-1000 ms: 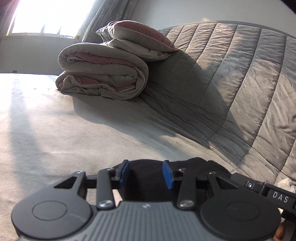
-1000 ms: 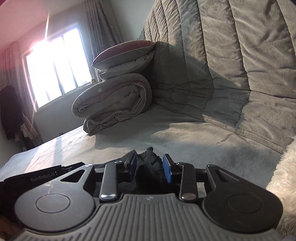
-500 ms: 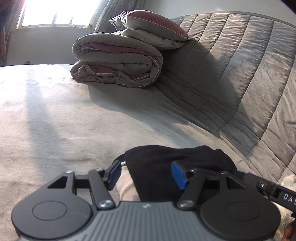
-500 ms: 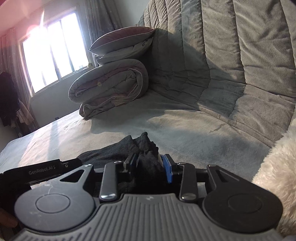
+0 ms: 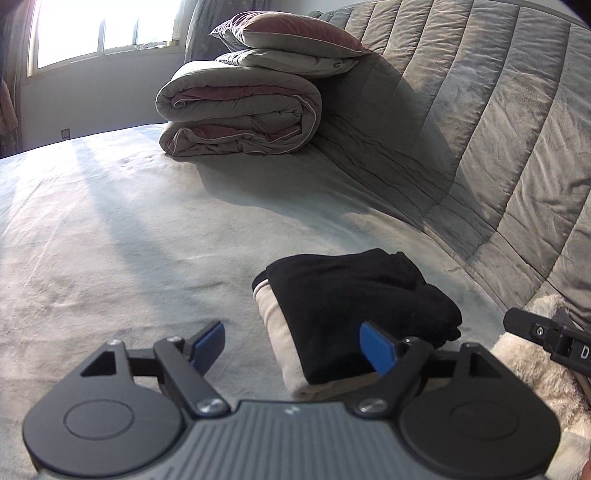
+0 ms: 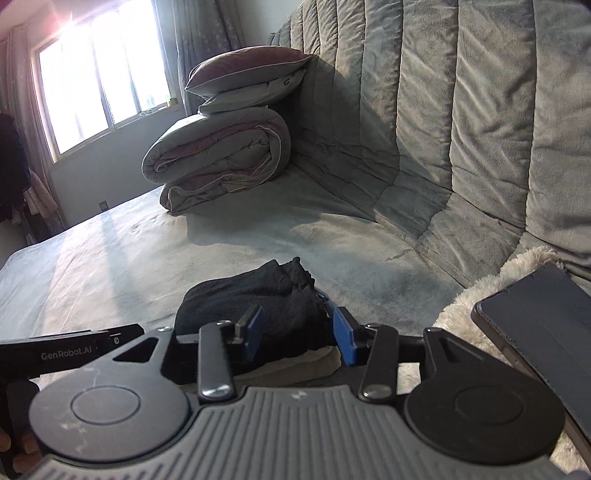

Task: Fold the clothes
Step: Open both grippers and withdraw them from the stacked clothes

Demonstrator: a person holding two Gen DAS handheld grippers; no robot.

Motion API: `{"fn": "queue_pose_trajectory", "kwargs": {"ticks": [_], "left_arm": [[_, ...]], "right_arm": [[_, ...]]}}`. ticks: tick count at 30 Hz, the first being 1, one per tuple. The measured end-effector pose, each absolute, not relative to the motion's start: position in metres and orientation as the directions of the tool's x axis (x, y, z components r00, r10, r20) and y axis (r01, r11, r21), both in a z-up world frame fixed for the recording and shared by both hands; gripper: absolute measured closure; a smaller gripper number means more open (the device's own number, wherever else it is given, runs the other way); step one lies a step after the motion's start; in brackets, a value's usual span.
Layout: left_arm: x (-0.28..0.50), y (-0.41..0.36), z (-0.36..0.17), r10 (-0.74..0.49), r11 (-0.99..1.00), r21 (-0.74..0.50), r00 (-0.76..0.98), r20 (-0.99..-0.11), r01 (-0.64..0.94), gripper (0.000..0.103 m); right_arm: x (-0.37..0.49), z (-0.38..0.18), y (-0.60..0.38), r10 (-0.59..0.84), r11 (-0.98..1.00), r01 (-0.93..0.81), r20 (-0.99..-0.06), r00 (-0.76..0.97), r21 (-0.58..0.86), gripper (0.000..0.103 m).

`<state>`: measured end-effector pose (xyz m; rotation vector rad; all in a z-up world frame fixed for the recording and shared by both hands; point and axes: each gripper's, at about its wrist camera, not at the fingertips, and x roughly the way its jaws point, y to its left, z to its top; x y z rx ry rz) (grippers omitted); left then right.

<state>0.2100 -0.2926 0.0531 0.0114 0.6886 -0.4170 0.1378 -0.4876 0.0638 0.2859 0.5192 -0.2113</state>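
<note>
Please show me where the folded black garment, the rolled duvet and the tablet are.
folded black garment (image 5: 354, 295): left wrist view, middle of its top layer.
rolled duvet (image 5: 240, 118): left wrist view, outer grey roll.
tablet (image 6: 535, 328): right wrist view, dark cover.

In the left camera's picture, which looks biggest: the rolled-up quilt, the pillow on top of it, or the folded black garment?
As they appear:
1. Rolled-up quilt
2. Folded black garment, but it lies much nearer the camera, so its rank against the quilt is unsure
3. Pillow
</note>
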Motion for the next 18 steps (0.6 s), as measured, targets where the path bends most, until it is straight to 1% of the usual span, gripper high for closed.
{"fn": "queue_pose_trajectory", "kwargs": {"ticks": [2, 3, 5, 7, 8, 9, 11, 13, 16, 18], "left_arm": [[0.198, -0.289, 0.059, -0.365, 0.918, -0.119, 0.684, -0.631, 0.379, 0.019], [0.193, -0.287, 0.061, -0.363, 0.918, -0.118, 0.681, -0.636, 0.379, 0.017], [0.181, -0.282, 0.067, -0.364, 0.916, -0.119, 0.67, -0.648, 0.382, 0.013], [0.171, -0.278, 0.071, -0.365, 0.915, -0.123, 0.657, -0.659, 0.385, 0.01], [0.165, -0.276, 0.074, -0.366, 0.914, -0.126, 0.65, -0.666, 0.386, 0.008], [0.159, -0.274, 0.076, -0.366, 0.913, -0.128, 0.642, -0.673, 0.387, 0.007], [0.149, -0.27, 0.08, -0.363, 0.913, -0.128, 0.633, -0.684, 0.386, 0.005], [0.14, -0.266, 0.083, -0.358, 0.915, -0.124, 0.628, -0.691, 0.384, 0.003], [0.129, -0.261, 0.086, -0.341, 0.918, -0.108, 0.625, -0.702, 0.381, 0.001], [0.121, -0.259, 0.087, -0.329, 0.92, -0.091, 0.628, -0.705, 0.38, 0.001]], "right_arm": [[0.128, 0.07, -0.484, -0.129, 0.931, 0.285, -0.524, 0.842, 0.227, 0.053], [0.123, 0.074, -0.482, -0.133, 0.928, 0.292, -0.529, 0.838, 0.23, 0.049], [0.114, 0.08, -0.477, -0.138, 0.926, 0.301, -0.538, 0.832, 0.228, 0.045], [0.106, 0.086, -0.471, -0.14, 0.924, 0.308, -0.545, 0.827, 0.229, 0.045], [0.102, 0.089, -0.468, -0.141, 0.922, 0.311, -0.549, 0.824, 0.23, 0.043], [0.097, 0.092, -0.465, -0.141, 0.92, 0.314, -0.552, 0.822, 0.232, 0.037], [0.088, 0.096, -0.46, -0.139, 0.916, 0.318, -0.552, 0.822, 0.243, 0.03], [0.08, 0.099, -0.454, -0.137, 0.917, 0.317, -0.555, 0.82, 0.243, 0.029], [0.071, 0.103, -0.445, -0.149, 0.917, 0.329, -0.569, 0.808, 0.227, 0.02], [0.063, 0.104, -0.438, -0.16, 0.92, 0.33, -0.565, 0.809, 0.211, 0.004]]}}
